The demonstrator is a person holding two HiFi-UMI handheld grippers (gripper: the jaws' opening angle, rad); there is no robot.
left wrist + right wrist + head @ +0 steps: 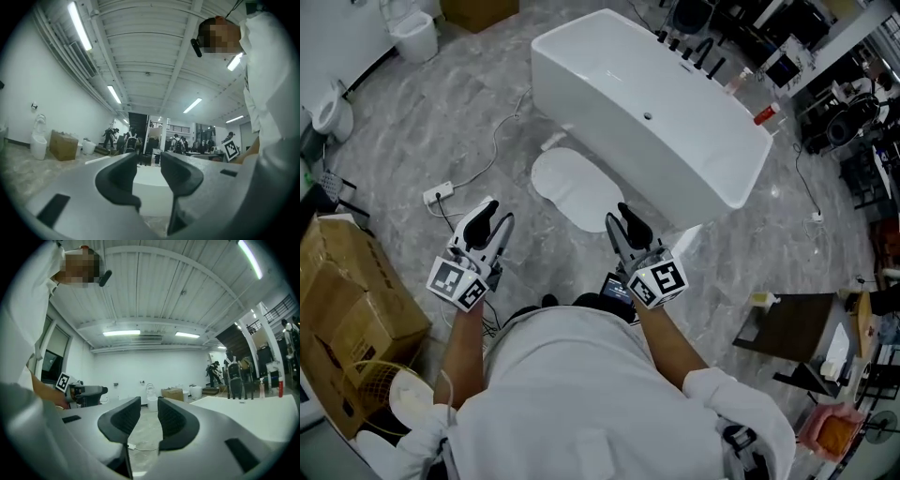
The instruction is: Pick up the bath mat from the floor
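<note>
The bath mat (577, 187) is a white oval lying flat on the grey marble floor, against the near side of the white bathtub (652, 112). In the head view my left gripper (493, 216) is held level to the left of the mat, and my right gripper (624, 217) hovers by the mat's right end. Neither touches it. Both are open with nothing between the jaws. The left gripper (149, 161) looks at the tub wall (150, 187); the right gripper (149, 408) looks across bare floor. The mat is hidden in both gripper views.
A white power strip (438, 194) with its cable lies on the floor left of the mat. A cardboard box (347, 300) stands at the left, a toilet (333, 108) and a bin (417, 36) farther back. A dark low table (792, 328) is at the right. Bottles (766, 114) stand by the tub's far end.
</note>
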